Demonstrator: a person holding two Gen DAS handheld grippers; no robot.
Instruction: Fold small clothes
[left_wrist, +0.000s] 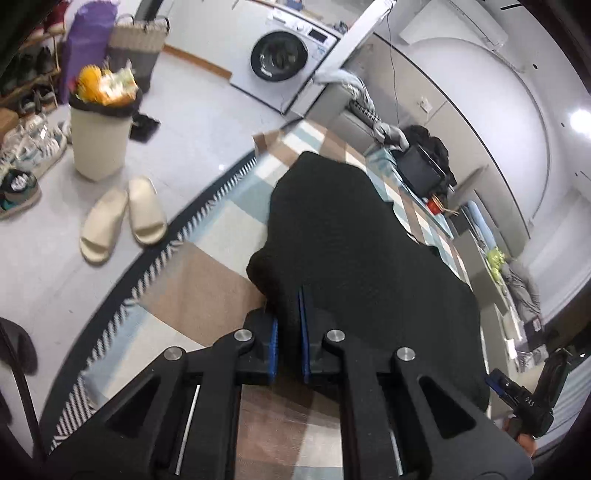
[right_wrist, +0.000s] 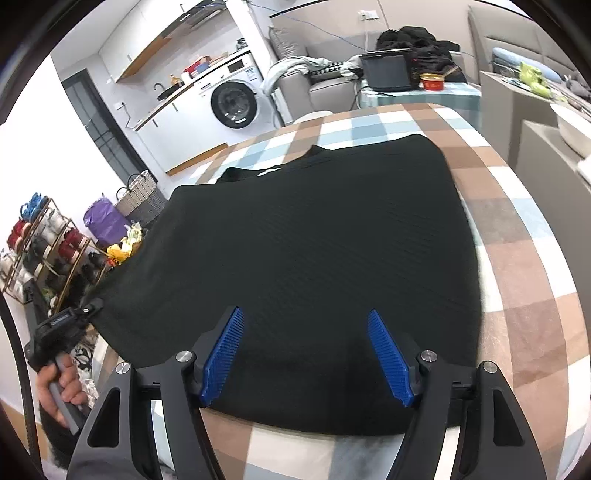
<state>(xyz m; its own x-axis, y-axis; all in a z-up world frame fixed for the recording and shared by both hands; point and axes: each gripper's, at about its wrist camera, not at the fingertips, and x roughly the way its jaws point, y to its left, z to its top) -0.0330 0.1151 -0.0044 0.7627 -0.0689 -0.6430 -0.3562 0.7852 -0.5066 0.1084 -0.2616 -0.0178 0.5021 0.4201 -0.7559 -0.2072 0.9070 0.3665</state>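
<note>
A black ribbed garment (right_wrist: 314, 240) lies flat on the checked tablecloth (right_wrist: 524, 258). It also shows in the left wrist view (left_wrist: 354, 236). My left gripper (left_wrist: 288, 314) is shut on the garment's near left edge, with black cloth between its blue pads. In the right wrist view the left gripper (right_wrist: 88, 308) sits at the garment's left corner. My right gripper (right_wrist: 304, 321) is open and empty, low over the garment's near hem. The right gripper also shows in the left wrist view (left_wrist: 517, 395) at the garment's far side.
The table edge drops to the floor on the left, where a full bin (left_wrist: 101, 129), slippers (left_wrist: 122, 218) and shoes stand. A washing machine (right_wrist: 232, 99) is at the back. A tablet (right_wrist: 388, 70) and red bowl (right_wrist: 432, 81) sit beyond the table.
</note>
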